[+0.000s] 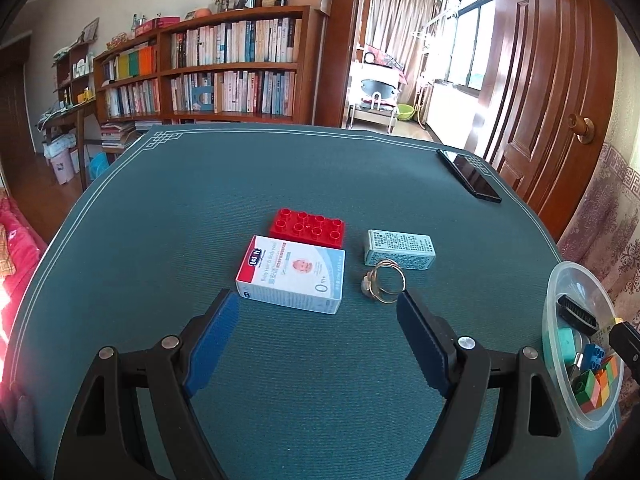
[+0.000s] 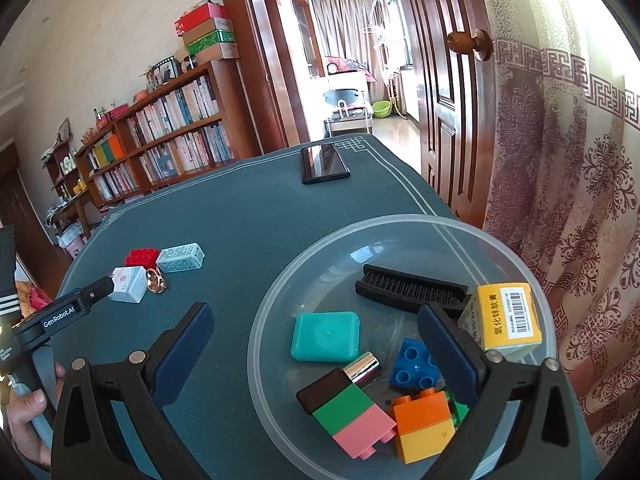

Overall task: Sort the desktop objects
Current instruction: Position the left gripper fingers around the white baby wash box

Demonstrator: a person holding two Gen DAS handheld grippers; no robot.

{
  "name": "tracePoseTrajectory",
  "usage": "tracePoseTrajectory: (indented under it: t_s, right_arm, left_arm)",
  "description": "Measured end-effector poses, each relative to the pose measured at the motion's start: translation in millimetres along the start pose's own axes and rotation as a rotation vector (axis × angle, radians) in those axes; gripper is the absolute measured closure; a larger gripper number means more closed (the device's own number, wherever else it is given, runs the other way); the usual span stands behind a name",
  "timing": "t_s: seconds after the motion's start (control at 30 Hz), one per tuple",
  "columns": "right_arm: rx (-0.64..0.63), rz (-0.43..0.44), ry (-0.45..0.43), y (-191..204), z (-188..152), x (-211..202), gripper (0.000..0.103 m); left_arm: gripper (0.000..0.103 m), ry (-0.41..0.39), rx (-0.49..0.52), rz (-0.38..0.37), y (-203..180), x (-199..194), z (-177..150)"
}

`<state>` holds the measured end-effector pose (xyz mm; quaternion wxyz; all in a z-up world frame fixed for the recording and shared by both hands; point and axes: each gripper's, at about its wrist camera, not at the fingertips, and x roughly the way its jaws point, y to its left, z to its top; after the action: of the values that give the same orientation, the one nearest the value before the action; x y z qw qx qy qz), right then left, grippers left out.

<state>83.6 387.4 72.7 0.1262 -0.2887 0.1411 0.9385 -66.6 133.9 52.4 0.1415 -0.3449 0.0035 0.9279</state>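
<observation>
Left gripper [image 1: 318, 300]: jaws wide, empty, just near of white box [image 1: 292, 274] | Right gripper [image 2: 316, 320]: wide, empty, over clear bowl [image 2: 400, 228] at near right | Mat centre: one white box, one red brick [image 1: 308, 228], one green box [image 1: 400, 249], one ring [image 1: 386, 285] | Far right: one phone [image 1: 468, 175]

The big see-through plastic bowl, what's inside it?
Inside the clear plastic bowl: a black comb, a teal square case, a yellow carton, a silver-capped tube and coloured toy bricks. The right gripper, open, hides whatever lies beneath its finger.
</observation>
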Motion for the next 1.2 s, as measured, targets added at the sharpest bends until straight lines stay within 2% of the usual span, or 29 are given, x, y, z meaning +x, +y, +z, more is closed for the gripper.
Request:
tracePoseTrajectory:
  t_s: [0.17, 0.3, 0.43, 0.77, 0.93, 1.03, 1.2]
  right_arm:
    - [-0.015, 0.02, -0.006, 12, 3, 3, 0.001]
    - [-0.037, 0.041, -0.004, 25, 3, 6, 0.001]
    - [-0.058, 0.055, 0.0, 36, 1, 10, 0.001]
    - [-0.083, 0.107, 0.012, 62, 1, 23, 0.001]
    - [-0.113, 0.13, 0.03, 78, 2, 37, 0.001]
    - [-0.137, 0.138, 0.052, 89, 0, 47, 0.001]
    - [-0.163, 0.136, 0.083, 99, -3, 61, 0.001]
  left_arm:
    - [0.019, 0.024, 0.015, 0.023, 16, 10, 4]
    - [0.019, 0.036, 0.027, 0.004, 22, 18, 7]
    - [0.019, 0.052, 0.052, -0.025, 22, 29, 10]
    - [0.019, 0.068, 0.1, -0.022, 18, 51, 11]
    - [0.018, 0.081, 0.086, -0.063, 23, 61, 13]
    - [0.012, 0.081, 0.072, -0.066, 27, 63, 13]
    - [0.011, 0.094, 0.035, -0.115, 34, 67, 12]
